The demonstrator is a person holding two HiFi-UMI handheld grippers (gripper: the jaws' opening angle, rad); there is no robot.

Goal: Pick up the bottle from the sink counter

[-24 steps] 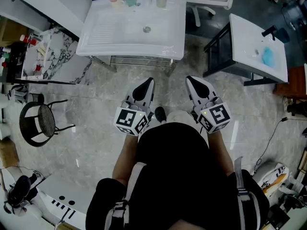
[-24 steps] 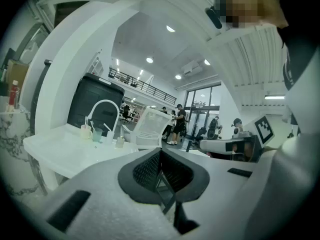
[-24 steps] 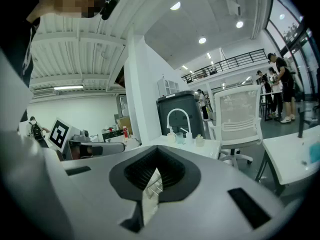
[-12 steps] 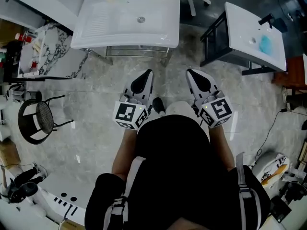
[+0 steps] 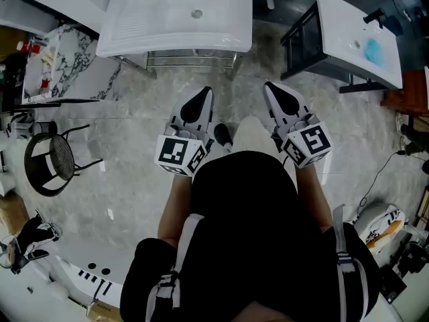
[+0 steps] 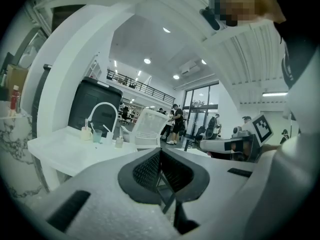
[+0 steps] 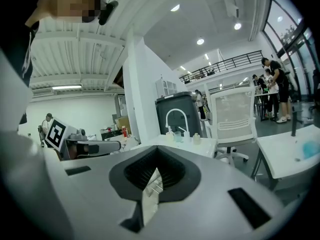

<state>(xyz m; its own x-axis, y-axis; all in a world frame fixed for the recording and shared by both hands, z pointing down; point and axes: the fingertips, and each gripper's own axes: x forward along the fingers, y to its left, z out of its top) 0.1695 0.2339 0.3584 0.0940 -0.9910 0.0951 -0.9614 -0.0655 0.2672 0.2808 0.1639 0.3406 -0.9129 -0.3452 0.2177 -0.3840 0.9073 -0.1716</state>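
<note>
Bottle (image 7: 196, 138) on sink counter (image 7: 190, 146), well beyond right gripper (image 7: 157, 156) (closed)

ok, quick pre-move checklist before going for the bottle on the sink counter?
1. Left gripper empty: ok, jaws together, nothing between them.
2. Right gripper empty: ok, jaws together, nothing between them.
3. Jaws open for a grasp: not ok, both are shut.
4. Sink in reach: probably not ok; floor lies between it and both grippers.
5. Target picked out: cannot tell; several small containers stand by the faucet.
</note>
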